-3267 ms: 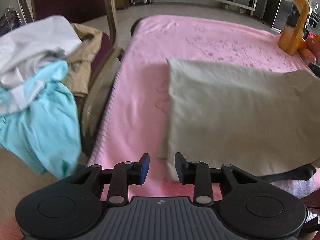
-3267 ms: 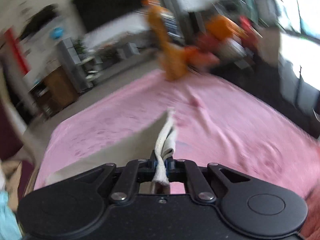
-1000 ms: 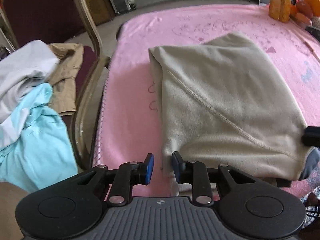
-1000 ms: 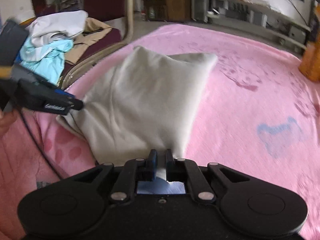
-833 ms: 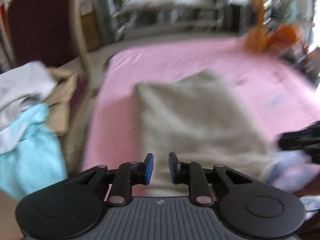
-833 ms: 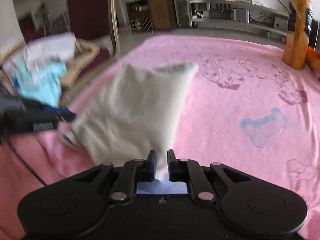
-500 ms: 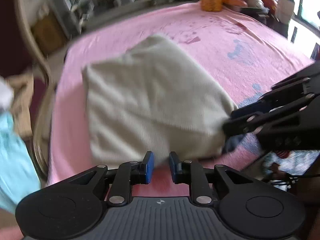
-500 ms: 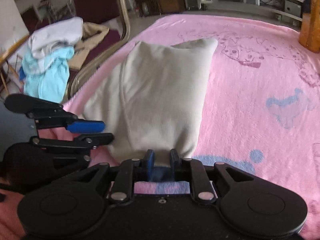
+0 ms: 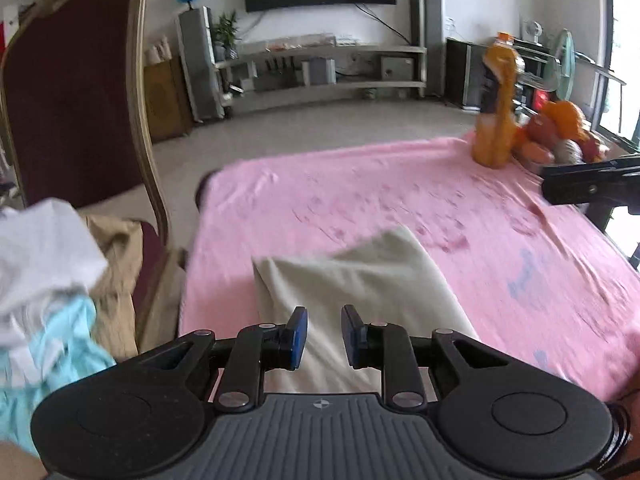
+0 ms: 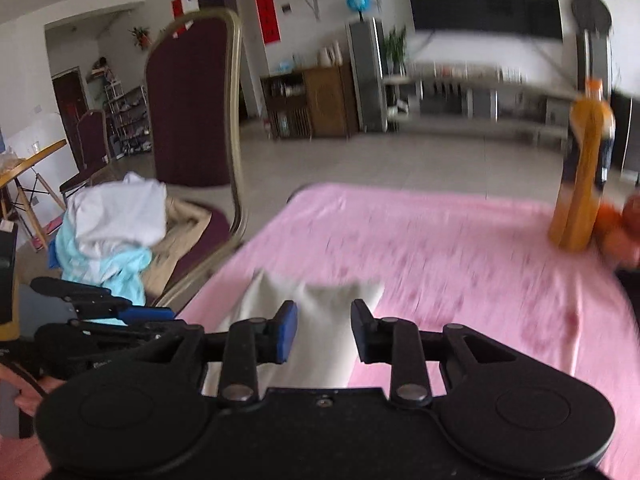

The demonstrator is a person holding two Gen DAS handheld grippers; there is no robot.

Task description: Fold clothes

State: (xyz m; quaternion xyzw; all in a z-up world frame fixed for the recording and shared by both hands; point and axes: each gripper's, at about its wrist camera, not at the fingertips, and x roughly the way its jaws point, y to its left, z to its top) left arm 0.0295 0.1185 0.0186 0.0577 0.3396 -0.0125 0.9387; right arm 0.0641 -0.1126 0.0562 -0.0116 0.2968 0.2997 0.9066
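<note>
Cloth point(image 9: 360, 288), beige and folded, was seen flat on the pink-covered surface point(image 9: 500, 216), below and just beyond both claws. The left claw point(image 9: 324, 338) was held spread with nothing pinched. The right claw point(image 10: 324, 332) had just been opening, its jaws apart, nothing between them.

Left hand-held gripper point(image 9: 324, 336) parted and empty; right hand-held gripper point(image 10: 324, 332) has just been opening, empty.

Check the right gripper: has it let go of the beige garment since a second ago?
Yes. The right gripper has just been opening; its jaws stand apart above the folded beige garment, which lies on the pink blanket, nothing pinched.
</note>
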